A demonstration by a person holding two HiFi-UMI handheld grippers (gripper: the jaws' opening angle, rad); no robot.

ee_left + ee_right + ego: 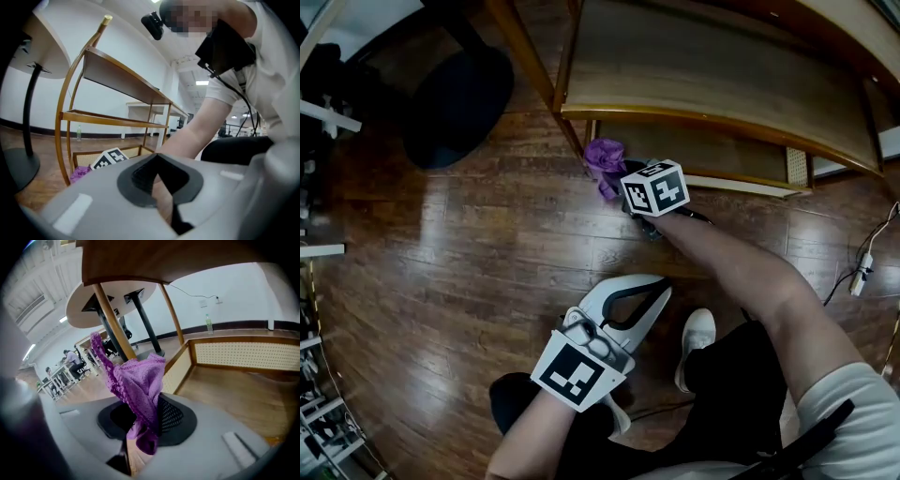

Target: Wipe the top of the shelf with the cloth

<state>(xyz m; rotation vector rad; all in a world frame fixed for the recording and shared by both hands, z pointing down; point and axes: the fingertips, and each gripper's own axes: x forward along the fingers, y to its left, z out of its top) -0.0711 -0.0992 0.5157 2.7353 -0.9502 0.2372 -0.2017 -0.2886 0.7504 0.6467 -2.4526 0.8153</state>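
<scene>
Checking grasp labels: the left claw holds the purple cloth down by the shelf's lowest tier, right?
No, the right claw holds the purple cloth down by the shelf's lowest tier; the right gripper view shows it clamped there.

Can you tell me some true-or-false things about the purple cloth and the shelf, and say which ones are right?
1. The right gripper is pinching the purple cloth. True.
2. The cloth is lying on the top of the shelf. False: it is held low down, beside the shelf's bottom level, near the floor.
3. The left gripper is holding a cloth too. False: its jaws are together with nothing between them.
4. The floor is made of wooden boards. True.
5. The left gripper is touching the shelf. False: it is held over the floor, away from the shelf.
</scene>
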